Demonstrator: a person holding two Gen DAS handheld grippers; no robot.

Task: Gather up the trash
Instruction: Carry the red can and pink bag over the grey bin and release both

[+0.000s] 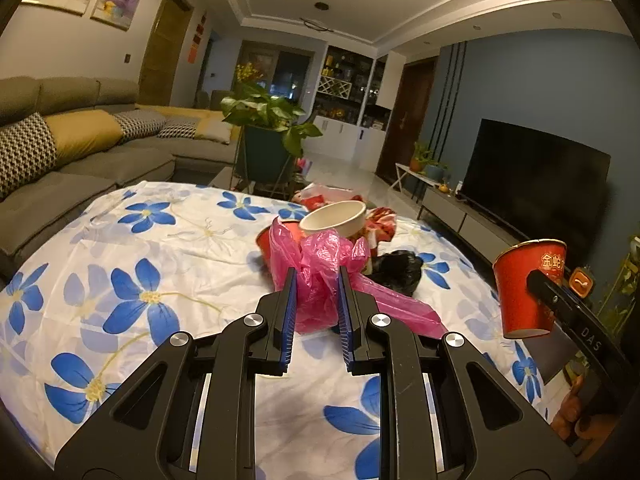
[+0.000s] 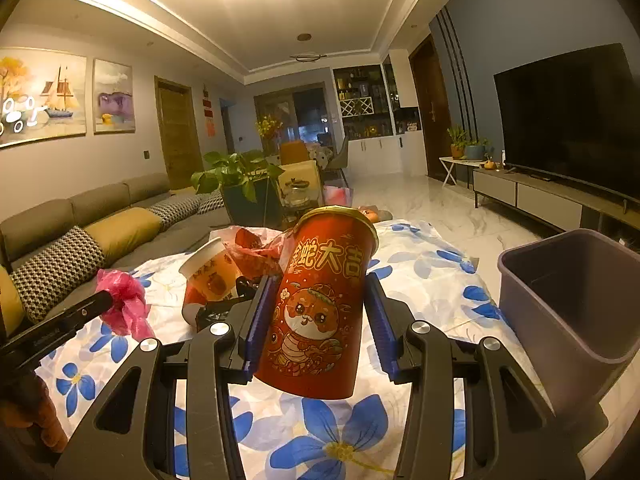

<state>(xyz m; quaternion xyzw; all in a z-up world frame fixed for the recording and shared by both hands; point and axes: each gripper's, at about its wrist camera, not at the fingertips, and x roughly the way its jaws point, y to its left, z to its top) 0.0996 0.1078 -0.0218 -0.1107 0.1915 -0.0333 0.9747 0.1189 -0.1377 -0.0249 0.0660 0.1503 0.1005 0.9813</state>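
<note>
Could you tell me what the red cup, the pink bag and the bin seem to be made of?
Red cup: probably coated paper, with a glossy print and a rolled rim. Pink bag: thin plastic film, translucent and crinkled. Bin: apparently moulded plastic, with smooth matte grey walls.

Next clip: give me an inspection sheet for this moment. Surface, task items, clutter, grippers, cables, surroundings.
Surface: white tablecloth with blue flowers, wrinkled, covering the table.
Job's things: red paper cup held tilted above the cloth; pink plastic bag in a grip; grey trash bin at the table's right side, nothing visible inside.
Clutter: pile with a white-rimmed paper cup, red wrappers and a black bag.
Grippers: left gripper jaws closed on the pink bag; right gripper jaws clamp the red cup.
Cables: nothing seen.
Surroundings: sofa, potted plant, television.
</note>
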